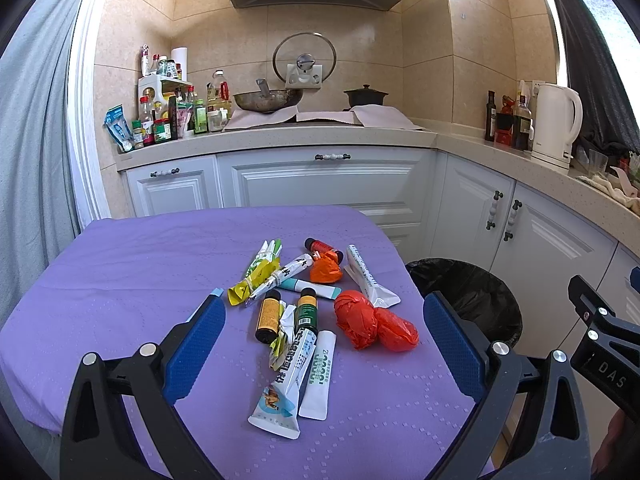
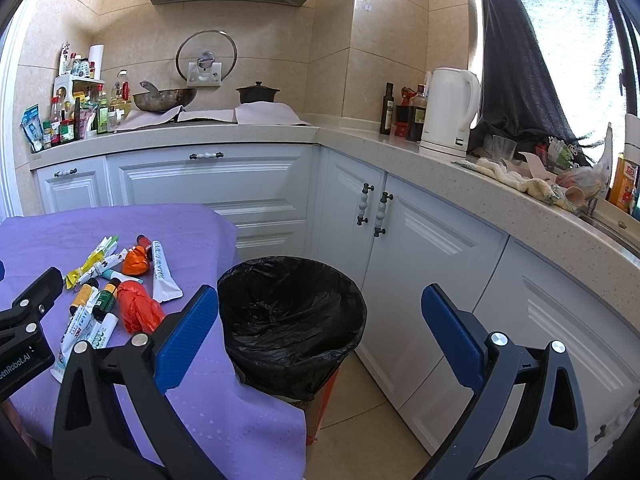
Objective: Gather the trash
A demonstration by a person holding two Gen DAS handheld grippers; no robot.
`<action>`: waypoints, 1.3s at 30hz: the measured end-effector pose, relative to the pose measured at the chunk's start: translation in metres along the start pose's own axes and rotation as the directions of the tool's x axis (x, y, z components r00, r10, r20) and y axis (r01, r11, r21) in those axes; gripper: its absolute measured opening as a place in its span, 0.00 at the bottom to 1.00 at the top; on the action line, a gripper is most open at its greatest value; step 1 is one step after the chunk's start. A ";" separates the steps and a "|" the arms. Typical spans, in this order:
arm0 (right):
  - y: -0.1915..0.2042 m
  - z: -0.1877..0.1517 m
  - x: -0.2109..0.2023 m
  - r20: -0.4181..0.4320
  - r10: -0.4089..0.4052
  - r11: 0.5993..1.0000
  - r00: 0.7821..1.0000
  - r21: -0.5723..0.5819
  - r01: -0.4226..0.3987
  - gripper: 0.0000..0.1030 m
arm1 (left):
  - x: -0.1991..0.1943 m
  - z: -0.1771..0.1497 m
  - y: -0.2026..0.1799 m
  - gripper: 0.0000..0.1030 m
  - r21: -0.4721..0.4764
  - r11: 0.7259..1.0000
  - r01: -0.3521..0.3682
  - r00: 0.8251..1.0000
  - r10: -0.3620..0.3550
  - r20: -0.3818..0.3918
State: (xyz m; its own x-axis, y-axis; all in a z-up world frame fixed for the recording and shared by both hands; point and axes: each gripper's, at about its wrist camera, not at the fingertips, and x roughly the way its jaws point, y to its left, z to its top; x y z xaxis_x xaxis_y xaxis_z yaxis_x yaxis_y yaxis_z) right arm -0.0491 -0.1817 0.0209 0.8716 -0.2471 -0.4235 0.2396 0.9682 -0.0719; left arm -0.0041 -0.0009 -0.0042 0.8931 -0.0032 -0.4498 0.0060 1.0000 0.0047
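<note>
A pile of trash lies on the purple tablecloth point(image 1: 120, 280): white tubes point(image 1: 318, 380), small dark bottles point(image 1: 268, 314), a yellow wrapper point(image 1: 256, 276) and crumpled orange bags point(image 1: 374, 320). My left gripper point(image 1: 324, 344) is open and empty, hovering above the near end of the pile. The pile also shows in the right wrist view point(image 2: 116, 280). My right gripper point(image 2: 320, 332) is open and empty, held above the black-lined trash bin point(image 2: 292, 312) beside the table. The bin also shows in the left wrist view point(image 1: 472, 292).
White kitchen cabinets point(image 2: 400, 240) and a countertop wrap around behind and to the right. On the counter stand a wok point(image 1: 268, 100), a black pot point(image 1: 366, 96), condiment bottles point(image 1: 168, 116) and a white kettle point(image 2: 450, 116). Tiled floor point(image 2: 360, 440) lies by the bin.
</note>
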 end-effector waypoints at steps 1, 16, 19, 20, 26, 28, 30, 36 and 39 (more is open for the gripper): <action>0.000 0.001 0.000 0.000 -0.001 1.000 1.000 -0.001 0.001 0.96 | 0.000 0.000 0.000 0.94 0.001 1.000 0.001 1.000 -0.001 -0.001; 0.000 0.002 0.001 -0.004 -0.001 1.000 1.000 -0.003 0.001 0.96 | 0.001 -0.001 -0.001 0.94 0.001 1.000 0.002 1.000 -0.002 -0.006; 0.000 0.001 0.001 -0.005 -0.001 1.000 1.000 -0.003 0.001 0.96 | 0.001 -0.001 -0.001 0.94 0.001 1.000 0.001 1.000 -0.001 -0.006; -0.001 0.001 0.000 -0.006 0.000 1.000 1.000 -0.003 0.000 0.96 | 0.001 -0.001 -0.001 0.94 0.001 1.000 0.001 1.000 -0.001 -0.007; 0.000 0.001 0.001 -0.008 0.000 1.000 1.000 -0.004 0.000 0.96 | 0.003 -0.001 -0.002 0.94 0.003 1.000 0.002 1.000 -0.002 -0.008; 0.000 0.001 0.002 -0.009 0.000 1.000 1.000 -0.005 0.000 0.96 | 0.003 -0.001 -0.002 0.94 0.005 1.000 0.003 1.000 -0.003 -0.009; 0.000 0.001 0.002 -0.010 -0.001 1.000 1.000 -0.006 0.001 0.96 | 0.004 -0.002 -0.002 0.94 0.006 1.000 0.003 1.000 -0.003 -0.009; 0.000 -0.002 0.004 -0.021 0.006 1.000 1.000 -0.003 -0.006 0.96 | 0.007 -0.005 0.001 0.94 0.002 1.000 0.007 1.000 -0.007 -0.022; 0.004 -0.005 0.008 -0.031 0.017 1.000 0.999 -0.003 -0.017 0.96 | 0.010 -0.008 0.008 0.94 0.002 1.000 0.011 0.999 -0.010 -0.041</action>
State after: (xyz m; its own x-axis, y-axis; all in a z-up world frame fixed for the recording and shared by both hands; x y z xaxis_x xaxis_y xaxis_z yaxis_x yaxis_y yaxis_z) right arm -0.0432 -0.1792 0.0132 0.8619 -0.2291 -0.4523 0.2231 0.9725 -0.0674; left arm 0.0010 0.0071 -0.0153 0.8737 -0.0133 -0.4863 0.0162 0.9999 0.0016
